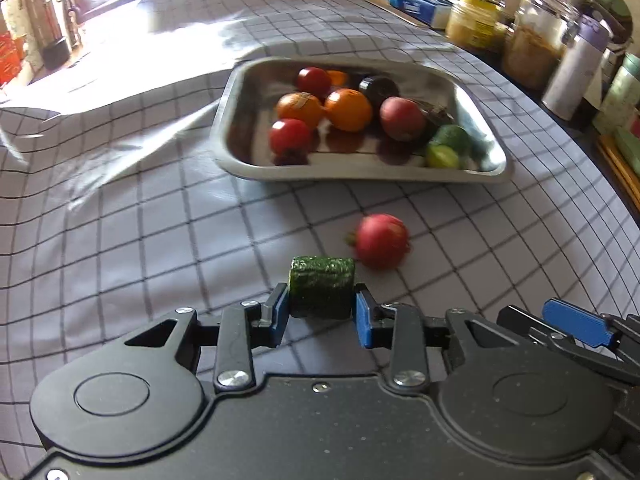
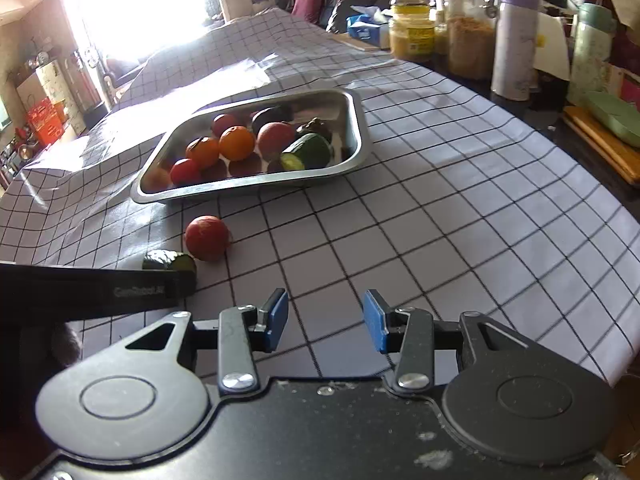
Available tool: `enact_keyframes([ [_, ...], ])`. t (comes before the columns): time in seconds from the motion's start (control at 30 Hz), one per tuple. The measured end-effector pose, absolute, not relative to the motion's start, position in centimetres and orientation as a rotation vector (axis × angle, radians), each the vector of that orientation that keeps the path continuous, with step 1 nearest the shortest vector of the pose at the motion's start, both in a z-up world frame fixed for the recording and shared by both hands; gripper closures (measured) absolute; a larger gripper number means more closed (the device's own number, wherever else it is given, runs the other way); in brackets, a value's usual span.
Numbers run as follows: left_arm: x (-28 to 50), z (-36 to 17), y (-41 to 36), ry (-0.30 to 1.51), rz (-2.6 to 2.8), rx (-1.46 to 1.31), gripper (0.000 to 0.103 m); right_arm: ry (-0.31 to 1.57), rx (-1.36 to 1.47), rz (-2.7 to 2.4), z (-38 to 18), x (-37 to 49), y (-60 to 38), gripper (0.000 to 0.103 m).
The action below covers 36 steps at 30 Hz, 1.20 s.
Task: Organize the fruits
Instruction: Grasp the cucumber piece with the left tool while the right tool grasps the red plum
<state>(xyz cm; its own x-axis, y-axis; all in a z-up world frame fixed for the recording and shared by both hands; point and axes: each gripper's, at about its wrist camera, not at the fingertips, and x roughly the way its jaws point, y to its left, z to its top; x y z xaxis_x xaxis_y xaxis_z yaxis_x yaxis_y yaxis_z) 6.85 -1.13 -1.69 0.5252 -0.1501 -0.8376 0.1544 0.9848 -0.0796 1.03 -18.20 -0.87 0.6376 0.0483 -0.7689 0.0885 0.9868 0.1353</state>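
Observation:
My left gripper (image 1: 322, 312) is shut on a dark green cucumber piece (image 1: 322, 284), held low over the checked tablecloth; the piece also shows in the right wrist view (image 2: 170, 261). A red pomegranate-like fruit (image 1: 382, 240) lies on the cloth just beyond it, also in the right wrist view (image 2: 207, 237). A steel tray (image 1: 256, 168) farther back holds oranges (image 1: 347, 109), red fruits (image 1: 290, 136), dark fruits and a cut cucumber (image 1: 447, 146); the tray also shows in the right wrist view (image 2: 358, 148). My right gripper (image 2: 325, 320) is open and empty, to the right of the left one.
Jars (image 2: 412, 36), a lilac-capped flask (image 2: 514, 40), a blue tissue pack (image 2: 366, 28) and a green box (image 2: 616, 116) line the table's far right side. The table edge falls away at the right (image 2: 624, 320).

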Motion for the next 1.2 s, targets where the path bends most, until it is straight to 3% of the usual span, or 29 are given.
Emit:
enact_keyframes([
  [0.47,7.2,-0.8,4.4,0.953,-0.114,-0.107,0.061,0.839,0.148,0.097,-0.7,4.9,-14.0,0.059],
  [1.2,7.4,-1.3,5.4,0.968,-0.131,-0.19,0.06,0.746,0.059,0.219,-1.8,6.8,-11.1,0.057],
])
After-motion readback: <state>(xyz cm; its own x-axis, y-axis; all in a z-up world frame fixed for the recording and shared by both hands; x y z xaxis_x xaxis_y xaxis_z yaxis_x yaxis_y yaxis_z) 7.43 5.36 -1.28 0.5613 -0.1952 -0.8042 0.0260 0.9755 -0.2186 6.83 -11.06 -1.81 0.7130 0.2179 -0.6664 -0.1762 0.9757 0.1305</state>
